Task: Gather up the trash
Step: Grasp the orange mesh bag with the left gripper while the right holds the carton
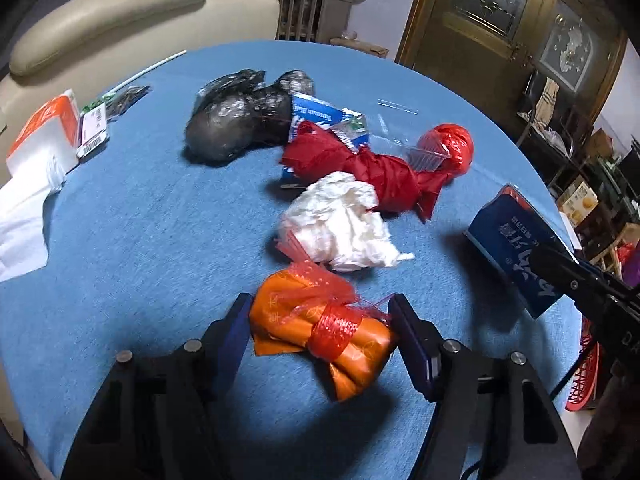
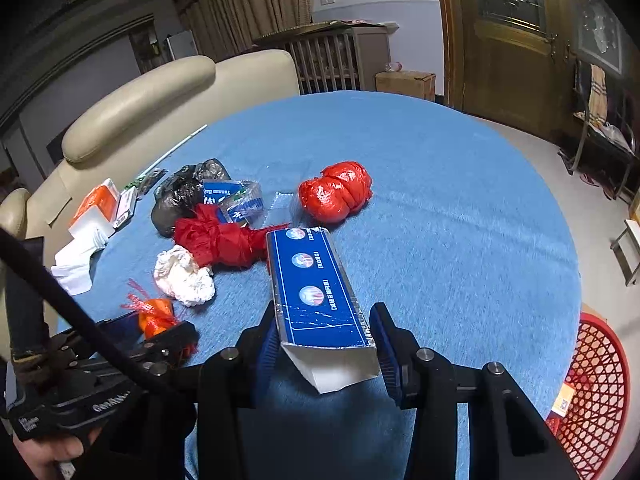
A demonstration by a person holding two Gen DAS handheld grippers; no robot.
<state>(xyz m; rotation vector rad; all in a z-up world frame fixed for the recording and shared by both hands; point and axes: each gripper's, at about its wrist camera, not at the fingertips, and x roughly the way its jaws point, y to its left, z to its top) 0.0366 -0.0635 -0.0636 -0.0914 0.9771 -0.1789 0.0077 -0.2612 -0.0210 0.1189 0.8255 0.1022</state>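
Orange plastic, bound by a red net band, fills the gap we care about: in the left wrist view the orange bundle (image 1: 322, 330) lies on the blue tablecloth (image 1: 140, 220) right between the fingers of our left gripper (image 1: 318, 320), its long axis running across them; both pads seem to meet its ends, though we cannot tell how firmly. The near end sinks into shadow. At right, the blue carton (image 1: 514, 240) is partly covered by the other tool. In the right wrist view our right gripper (image 2: 324, 336) is clamped on that carton's open end, its length pointing away from us. Below right, the red basket (image 2: 596, 392) is cut off by the frame.
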